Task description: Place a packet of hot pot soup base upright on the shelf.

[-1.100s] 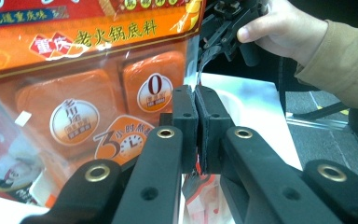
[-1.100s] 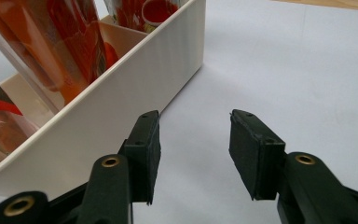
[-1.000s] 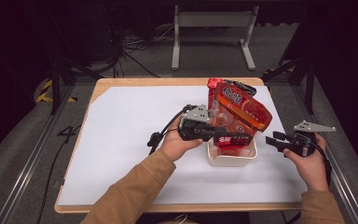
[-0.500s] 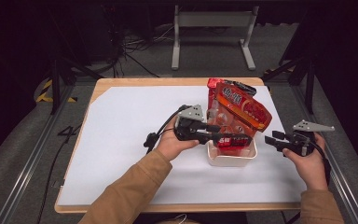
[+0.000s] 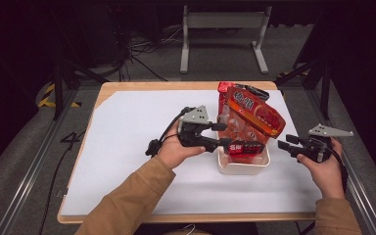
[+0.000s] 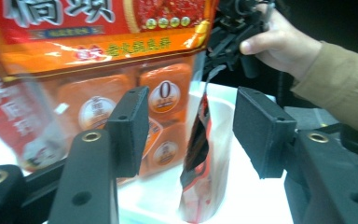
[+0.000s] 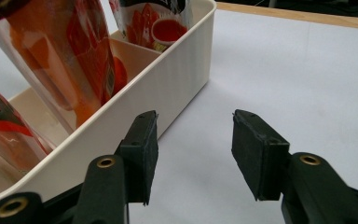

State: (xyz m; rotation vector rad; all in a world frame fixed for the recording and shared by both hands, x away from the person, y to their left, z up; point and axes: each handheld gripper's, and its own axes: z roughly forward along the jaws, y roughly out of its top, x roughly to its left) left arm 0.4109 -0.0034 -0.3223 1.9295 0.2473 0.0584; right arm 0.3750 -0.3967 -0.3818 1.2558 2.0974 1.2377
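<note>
My left gripper (image 5: 220,135) has eased back a little from the packets over the last second; its jaws now stand wide apart with nothing between the pads, though the small dark red pouch (image 6: 196,154) sits just ahead in the gap. I judge I've just let go of a packet in the tub (image 5: 245,166) and the pouch is the next thing to settle or pull. The large orange bag (image 5: 252,115) leans over the tub, just beyond my left jaws and up to their left in the left gripper view. My right gripper (image 5: 290,145) has stayed put just outside the tub's wall, jaws open and empty, the tub (image 7: 135,102) right beside its left pad.

The bags are glossy, crinkly plastic film, partly clear, showing orange wrapped pieces inside. The pouch is thin, flat and stands on edge. The tub is smooth cream plastic, straight-walled with rounded corners. The tabletop (image 5: 127,147) is matte white with a wooden border.
</note>
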